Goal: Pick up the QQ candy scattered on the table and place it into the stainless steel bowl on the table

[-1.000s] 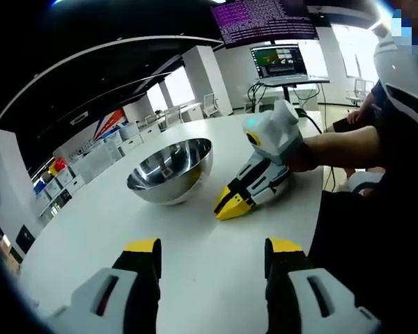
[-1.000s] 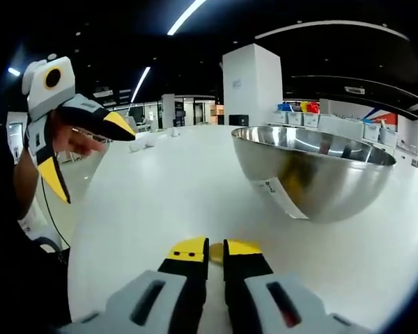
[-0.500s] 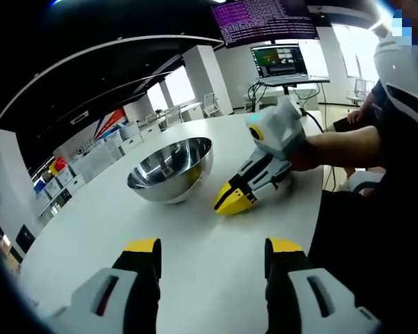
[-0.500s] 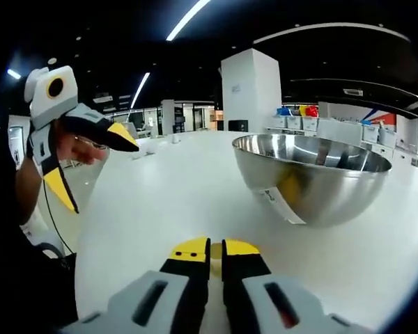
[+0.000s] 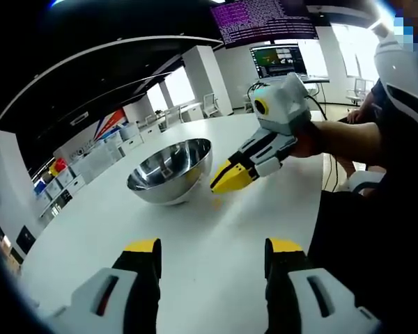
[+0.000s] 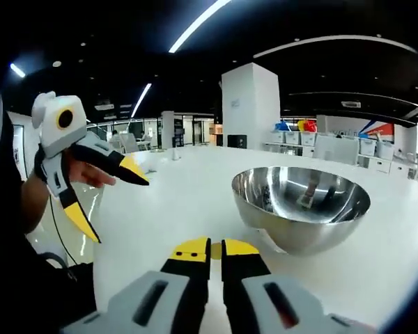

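No text can be read: the lines on the purple screen above the laptop are perhaps writing but too small, and the stainless steel bowl bears no legible label.

- Bright daylight from windows blows out the upper right of the left gripper view.
- Ceiling strip lights streak the dark top of the right gripper view.
- The white table glares; fisheye bending warps the edges.

Right gripper now lifted, candy aloft.
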### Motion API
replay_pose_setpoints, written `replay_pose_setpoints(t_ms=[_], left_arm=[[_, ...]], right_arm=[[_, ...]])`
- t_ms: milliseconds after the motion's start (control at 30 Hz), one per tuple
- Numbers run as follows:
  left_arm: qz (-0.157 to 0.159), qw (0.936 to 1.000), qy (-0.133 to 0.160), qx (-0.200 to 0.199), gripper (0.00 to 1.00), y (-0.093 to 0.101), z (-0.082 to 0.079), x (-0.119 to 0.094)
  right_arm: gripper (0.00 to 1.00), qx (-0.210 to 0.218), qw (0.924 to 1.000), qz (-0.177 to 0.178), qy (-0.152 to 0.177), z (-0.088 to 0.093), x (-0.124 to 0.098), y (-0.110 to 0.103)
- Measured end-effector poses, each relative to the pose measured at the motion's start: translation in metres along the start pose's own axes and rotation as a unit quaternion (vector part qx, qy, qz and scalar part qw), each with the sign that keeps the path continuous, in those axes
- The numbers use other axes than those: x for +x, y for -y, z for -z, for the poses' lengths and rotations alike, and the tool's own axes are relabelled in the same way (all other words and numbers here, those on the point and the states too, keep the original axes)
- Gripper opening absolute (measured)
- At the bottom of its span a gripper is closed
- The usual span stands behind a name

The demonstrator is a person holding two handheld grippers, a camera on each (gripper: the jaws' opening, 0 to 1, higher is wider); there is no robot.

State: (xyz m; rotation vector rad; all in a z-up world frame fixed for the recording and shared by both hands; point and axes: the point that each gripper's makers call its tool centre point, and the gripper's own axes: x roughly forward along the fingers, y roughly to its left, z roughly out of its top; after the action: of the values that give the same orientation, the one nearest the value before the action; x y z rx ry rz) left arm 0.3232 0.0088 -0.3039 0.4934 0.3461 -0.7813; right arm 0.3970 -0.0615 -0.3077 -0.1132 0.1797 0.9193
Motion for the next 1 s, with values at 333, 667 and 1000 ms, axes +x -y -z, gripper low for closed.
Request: replay_pose_setpoints(t_ms=[333,667,1000], left_arm=[[0.0,1.0,0.0,0.003,0.6,0.002,-0.002,-0.002],[-0.001,1.0,0.001,0.005,0.6,0.001,-0.004,-0.002],[-0.007,1.0,0.0,0.002,0.6,-0.003,-0.002,-0.006]], right_arm=[[0.05,-0.036,0.9973,0.049,0.043,-0.06,0.002,0.05],[0.05,0.012,0.9966,0.063,0.053,-0.074,0.04,0.086],[0.06,0.011,0.997,0.068,0.033,-0.048,0.061,0.091]])
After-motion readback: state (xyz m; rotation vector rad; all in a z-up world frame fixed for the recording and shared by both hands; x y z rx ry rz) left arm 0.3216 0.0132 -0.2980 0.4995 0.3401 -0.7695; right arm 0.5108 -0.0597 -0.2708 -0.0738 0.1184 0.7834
